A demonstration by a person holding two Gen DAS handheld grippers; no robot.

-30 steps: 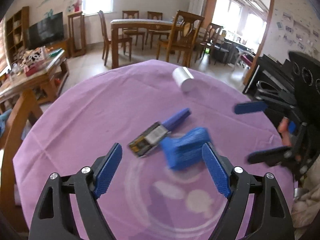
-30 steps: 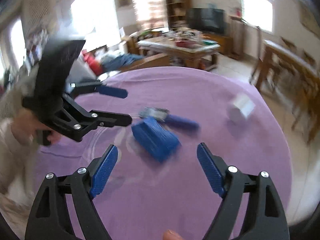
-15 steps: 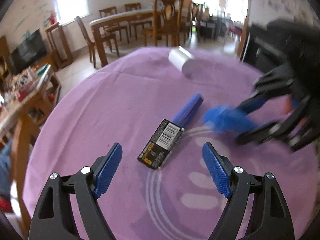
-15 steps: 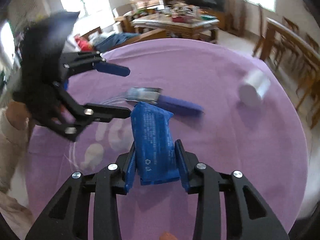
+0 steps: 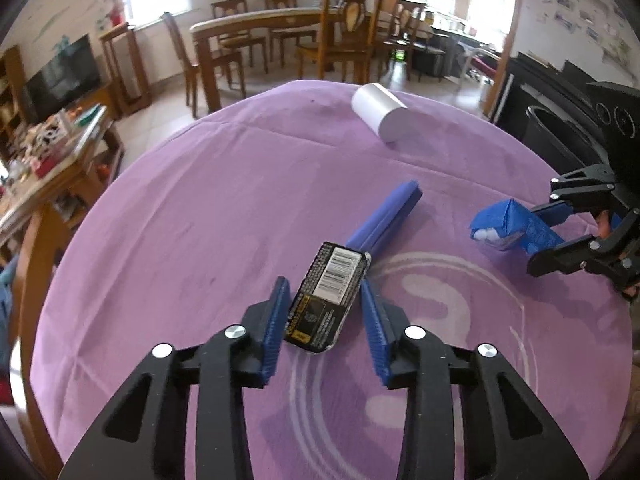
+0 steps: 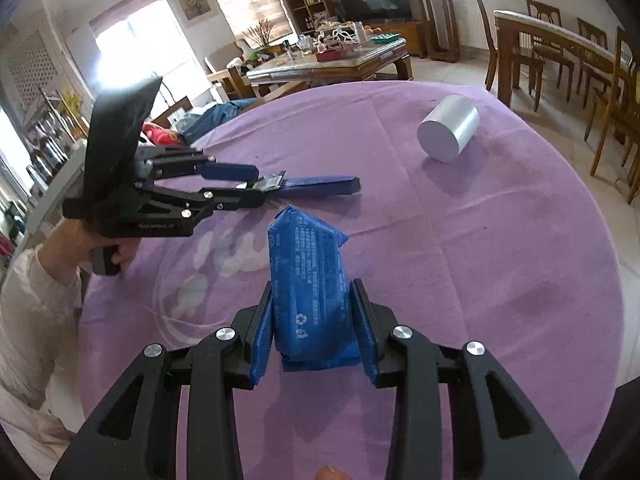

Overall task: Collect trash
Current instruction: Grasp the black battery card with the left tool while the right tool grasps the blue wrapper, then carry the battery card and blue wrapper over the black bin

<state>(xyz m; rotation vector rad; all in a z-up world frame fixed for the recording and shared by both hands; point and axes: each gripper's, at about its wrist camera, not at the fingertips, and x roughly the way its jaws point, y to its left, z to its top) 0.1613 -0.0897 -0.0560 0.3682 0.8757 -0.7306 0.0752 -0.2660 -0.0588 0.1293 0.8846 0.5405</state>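
Observation:
My right gripper (image 6: 312, 316) is shut on a blue tissue pack (image 6: 310, 280) and holds it above the purple tablecloth (image 6: 480, 240); the pack also shows in the left wrist view (image 5: 510, 226). My left gripper (image 5: 325, 308) has its jaws close around a black box with a barcode (image 5: 326, 300) lying on the cloth; small gaps show at the pads. A blue flat stick-like wrapper (image 5: 386, 218) lies just beyond the box. In the right wrist view the left gripper (image 6: 248, 184) sits at the box (image 6: 270, 181).
A white cylinder (image 5: 380, 117) lies on its side at the table's far edge, also in the right wrist view (image 6: 448, 133). A black bin (image 5: 560, 136) stands beyond the table's right edge. Wooden chairs and tables stand around the room.
My right gripper closed on the blue pack and lifted it to the right. My left gripper moved forward and narrowed its jaws around the black box.

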